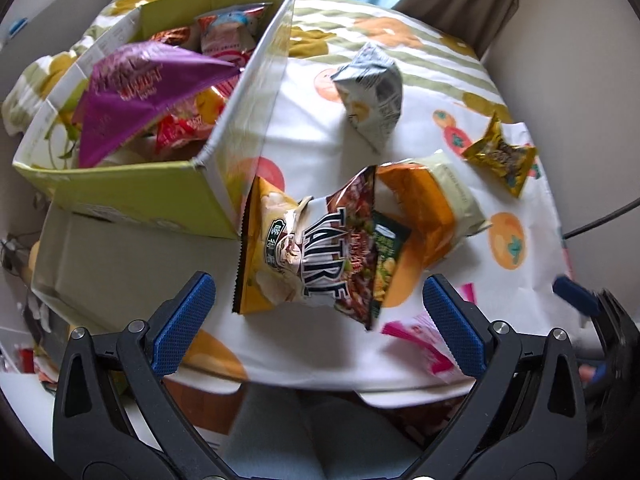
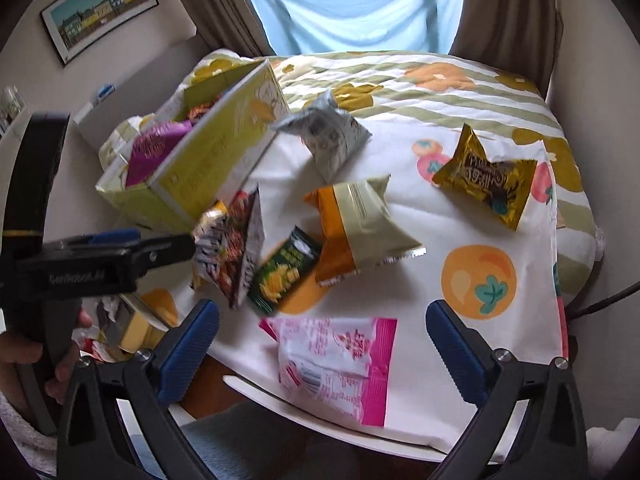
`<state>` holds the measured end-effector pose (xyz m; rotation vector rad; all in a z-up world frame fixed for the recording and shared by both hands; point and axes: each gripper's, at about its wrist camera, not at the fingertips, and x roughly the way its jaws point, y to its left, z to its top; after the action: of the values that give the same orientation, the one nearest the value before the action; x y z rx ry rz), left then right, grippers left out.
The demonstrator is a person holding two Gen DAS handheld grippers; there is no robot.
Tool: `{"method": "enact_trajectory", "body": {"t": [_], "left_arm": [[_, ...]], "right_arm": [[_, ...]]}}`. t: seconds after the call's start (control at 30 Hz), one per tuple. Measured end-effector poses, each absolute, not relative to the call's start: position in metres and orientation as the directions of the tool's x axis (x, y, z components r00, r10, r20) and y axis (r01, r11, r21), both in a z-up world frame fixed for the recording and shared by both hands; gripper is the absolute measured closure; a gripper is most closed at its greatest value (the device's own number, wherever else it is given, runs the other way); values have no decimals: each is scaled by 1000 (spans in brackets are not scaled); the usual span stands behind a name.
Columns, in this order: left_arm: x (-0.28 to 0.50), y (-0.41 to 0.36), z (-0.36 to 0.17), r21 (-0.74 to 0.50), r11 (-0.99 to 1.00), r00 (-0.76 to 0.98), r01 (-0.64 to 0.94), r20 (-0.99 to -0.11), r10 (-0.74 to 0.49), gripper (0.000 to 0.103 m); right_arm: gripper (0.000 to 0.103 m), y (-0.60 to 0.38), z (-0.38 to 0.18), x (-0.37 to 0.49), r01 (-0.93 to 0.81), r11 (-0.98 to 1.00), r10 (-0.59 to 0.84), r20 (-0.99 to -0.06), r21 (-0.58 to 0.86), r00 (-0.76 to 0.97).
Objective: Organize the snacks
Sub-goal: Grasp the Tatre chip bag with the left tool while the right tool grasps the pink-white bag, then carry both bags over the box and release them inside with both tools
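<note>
Right, your table w/ the fruit-print cloth [image 2: 460, 216] first: green box [image 1: 160, 196] at its left, snacks piled inside. Both grippers, left gripper [image 1: 320, 316] & right gripper [image 2: 320, 344], spread wide, nothing held. Pink packet [image 2: 340, 364] lies btwn right's pads.

A framed picture [image 2: 99, 20] is hanging on the wall at the upper left of the right wrist view. Brown curtains [image 2: 508, 12] are flanking a pale blue window blind [image 2: 352, 8] at top centre. A fruit-patterned cloth [image 2: 480, 320] is covering the table.

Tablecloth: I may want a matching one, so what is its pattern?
White tablecloth printed with orange fruit and green stripes; clearest in the right wrist view.
</note>
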<state>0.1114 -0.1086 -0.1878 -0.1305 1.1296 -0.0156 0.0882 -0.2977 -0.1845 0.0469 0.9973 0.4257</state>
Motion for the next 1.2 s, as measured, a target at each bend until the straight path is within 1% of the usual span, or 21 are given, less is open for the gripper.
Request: {"method": "enact_trajectory", "body": {"t": [0.07,0.2,0.3,0.5,0.57,0.6,0.63,0.7,0.83,0.9,1.0,1.17,1.2], "left_arm": [[113,-113,-200,-113,992,436,-49,-896,-81,0],[123,-123,-220,-77,996,415,-47,-909,-51,0],[130,-125,-232,-66,997,391,-47,-919,-43,0],[142,-123,-249,-18,999,376,-47,-927,1,0],[146,-121,-252,-21,999,365,-47,-931,-2,1],[148,-119,-256,-24,998,354,-53,-935,-3,6],[149,-118,-258,-21,998,344,-56,-939,0,15],[150,-118,-261,-14,999,338,-43,-941,1,16],[150,-120,-262,6,1000,343,-15,-939,11,21],[150,-120,-262,5,1000,339,-8,-941,8,22],[151,-119,-260,-4,1000,329,-4,-944,-2,24],[148,-117,-254,-27,1000,341,5,-940,-27,25],[147,-118,-252,-24,1000,345,8,-938,-25,25]], "right_arm": [[0,-294,-199,85,-327,921,350,-817,211,459],[0,-288,-229,87,-317,916,364,-839,245,405],[0,-281,-247,89,-336,911,362,-858,241,364],[0,-276,-263,92,-343,907,363,-869,245,338],[0,-275,-268,93,-340,908,357,-875,243,328],[0,-276,-271,94,-337,909,356,-876,244,326],[0,-276,-273,94,-333,910,357,-877,248,323],[0,-277,-275,96,-328,910,360,-875,253,324],[1,-275,-276,95,-328,913,353,-874,243,335],[4,-274,-276,96,-326,915,350,-874,240,337],[11,-271,-278,100,-327,916,343,-878,234,334],[19,-268,-280,103,-326,921,323,-884,212,338],[23,-268,-281,103,-324,922,320,-884,209,340]]}}
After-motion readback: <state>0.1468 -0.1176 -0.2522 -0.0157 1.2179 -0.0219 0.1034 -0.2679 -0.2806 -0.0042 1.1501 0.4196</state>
